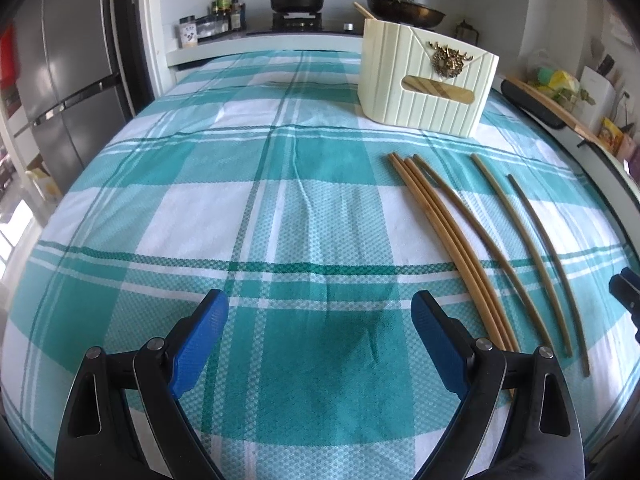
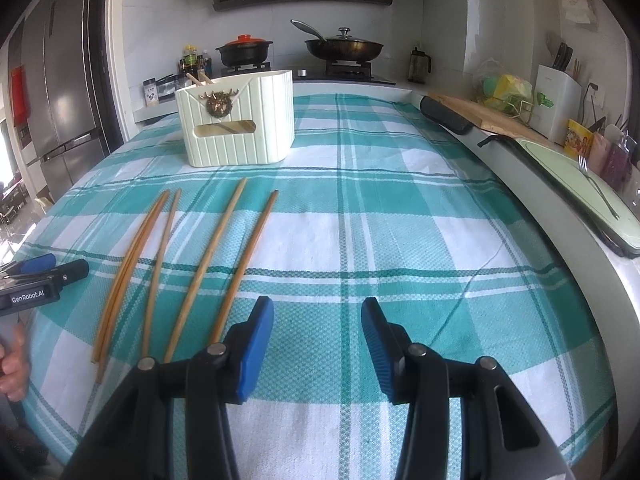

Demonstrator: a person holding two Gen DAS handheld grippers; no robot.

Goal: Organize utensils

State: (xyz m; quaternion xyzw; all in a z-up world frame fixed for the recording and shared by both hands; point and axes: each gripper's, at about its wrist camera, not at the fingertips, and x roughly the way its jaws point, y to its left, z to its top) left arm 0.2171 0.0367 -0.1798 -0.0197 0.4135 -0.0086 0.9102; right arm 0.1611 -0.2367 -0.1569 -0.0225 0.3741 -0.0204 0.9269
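Five or so chopsticks (image 2: 208,264) lay loose on the surface (image 2: 400,240), w/ a few more already in the box (image 2: 236,120) just beyond. Both tools, left (image 1: 320,320) & right (image 2: 317,328), hovered released, gripping nothing. Pickup step seemed next: right tool needs to shift left, straddle nearest stick, clench.

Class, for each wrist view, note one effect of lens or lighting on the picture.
Left wrist view: the fisheye bows the straight chopsticks, and the left gripper shadows the tablecloth. Right wrist view: daylight glares off the refrigerator; corners go black.
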